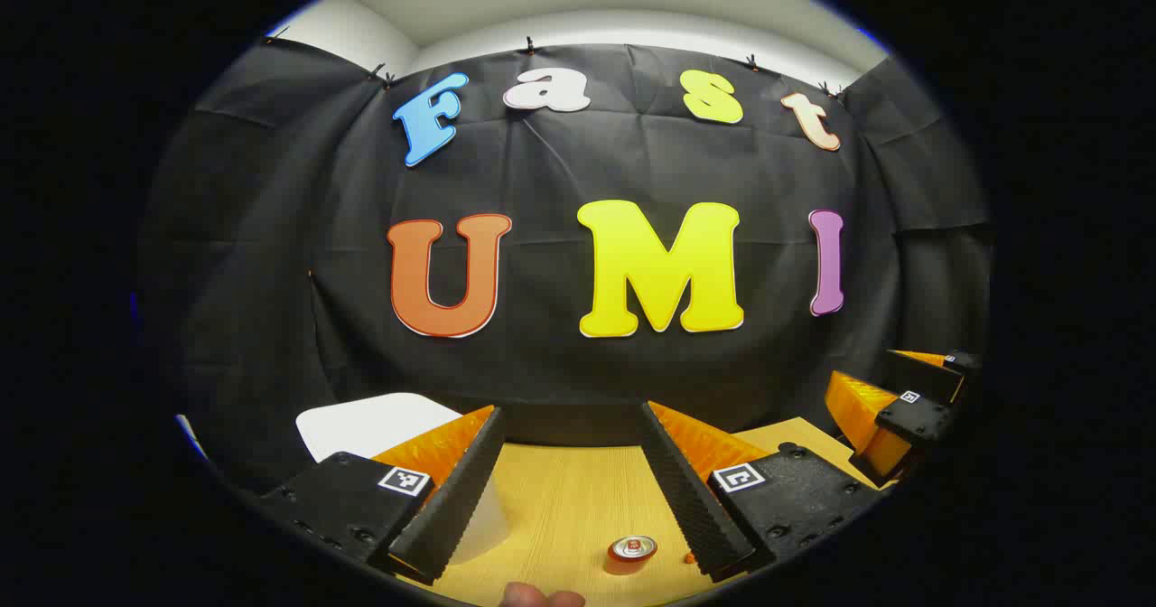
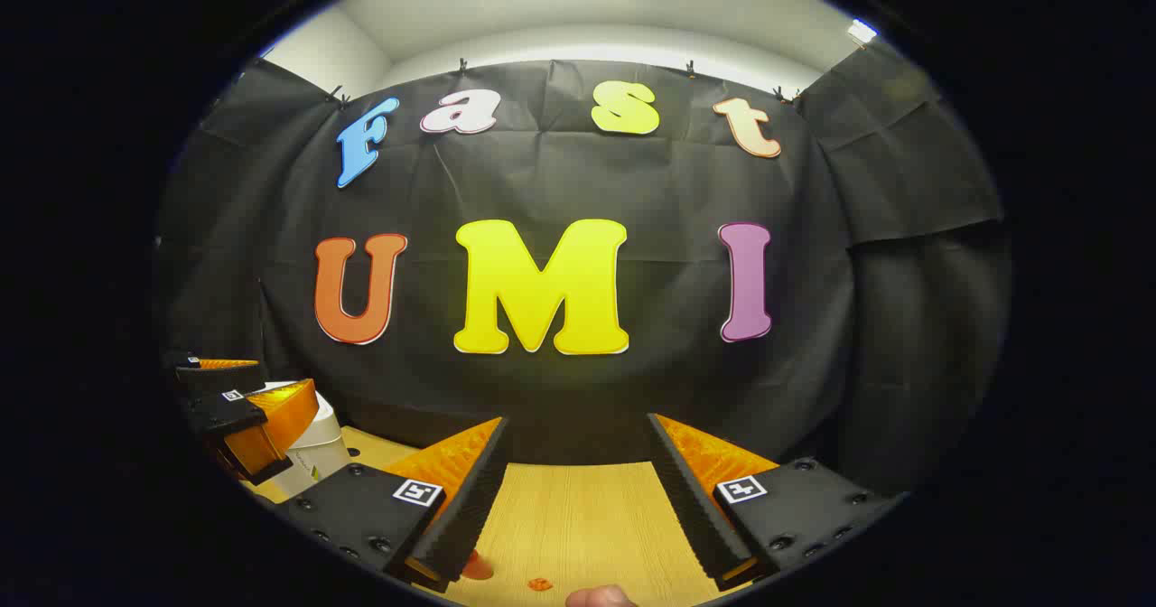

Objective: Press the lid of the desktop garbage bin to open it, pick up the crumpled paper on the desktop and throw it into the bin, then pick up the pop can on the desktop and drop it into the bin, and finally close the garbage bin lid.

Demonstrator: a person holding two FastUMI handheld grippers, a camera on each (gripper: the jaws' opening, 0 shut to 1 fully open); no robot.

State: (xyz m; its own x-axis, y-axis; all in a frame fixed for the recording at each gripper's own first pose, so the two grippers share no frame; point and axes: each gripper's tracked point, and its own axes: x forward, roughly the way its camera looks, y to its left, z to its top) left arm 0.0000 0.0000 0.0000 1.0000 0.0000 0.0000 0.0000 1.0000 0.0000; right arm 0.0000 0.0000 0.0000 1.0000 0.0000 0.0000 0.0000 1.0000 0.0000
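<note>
Both pairs of jaws stand spread wide, pinching nothing, held above the wooden desktop (image 1: 560,499). Left of the left gripper (image 1: 578,490), partly behind its left finger, stands the white garbage bin (image 1: 375,422), lid apparently down; that gripper is nearer it. Upright pop can (image 1: 632,549) sits low between the fingers. Right gripper (image 2: 578,490) hovers beside; crumpled paper unseen.

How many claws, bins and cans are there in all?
Claws: 2 (left claw, right claw)
White bin: 1
Pop can: 1
Total: 4
</note>
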